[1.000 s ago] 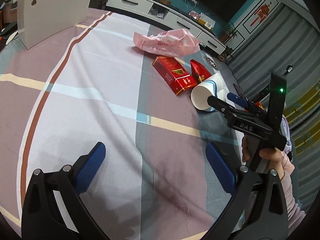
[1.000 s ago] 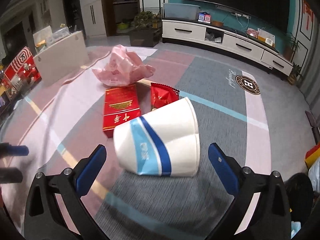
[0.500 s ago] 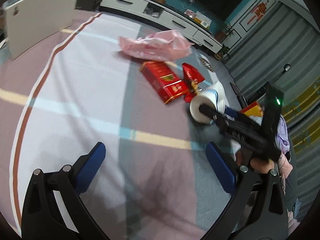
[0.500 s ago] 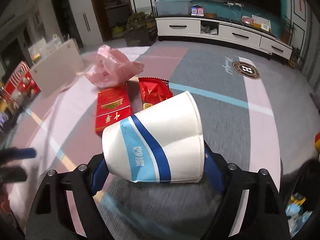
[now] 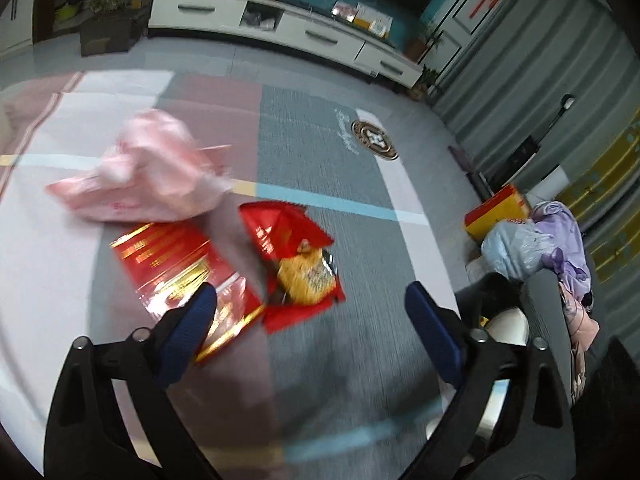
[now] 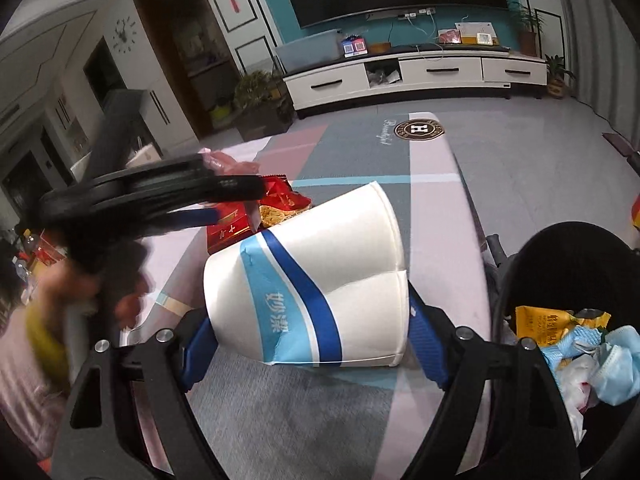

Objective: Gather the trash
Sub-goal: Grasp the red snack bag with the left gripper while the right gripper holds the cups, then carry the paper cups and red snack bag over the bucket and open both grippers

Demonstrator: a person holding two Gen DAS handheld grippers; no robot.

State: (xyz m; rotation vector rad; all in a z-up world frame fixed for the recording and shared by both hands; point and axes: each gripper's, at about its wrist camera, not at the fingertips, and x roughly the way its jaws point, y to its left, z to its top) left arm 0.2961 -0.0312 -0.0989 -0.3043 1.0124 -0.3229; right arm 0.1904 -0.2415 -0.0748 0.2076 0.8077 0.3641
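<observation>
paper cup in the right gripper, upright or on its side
On its side: the paper cup lies crosswise in the right gripper, its wall dented.

Left tool (image 5: 310, 328) closing, empty; right tool (image 6: 308, 340) clamped

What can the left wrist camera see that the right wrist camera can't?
Only the left wrist view shows the left gripper, its fingers closing with nothing between them, and the whole pink plastic bag.

Only the right wrist view shows the right gripper shut on the paper cup, and the inside of the black trash bin with wrappers and masks.

Both show the red box, the red snack packet, the striped rug and the white TV cabinet.
</observation>
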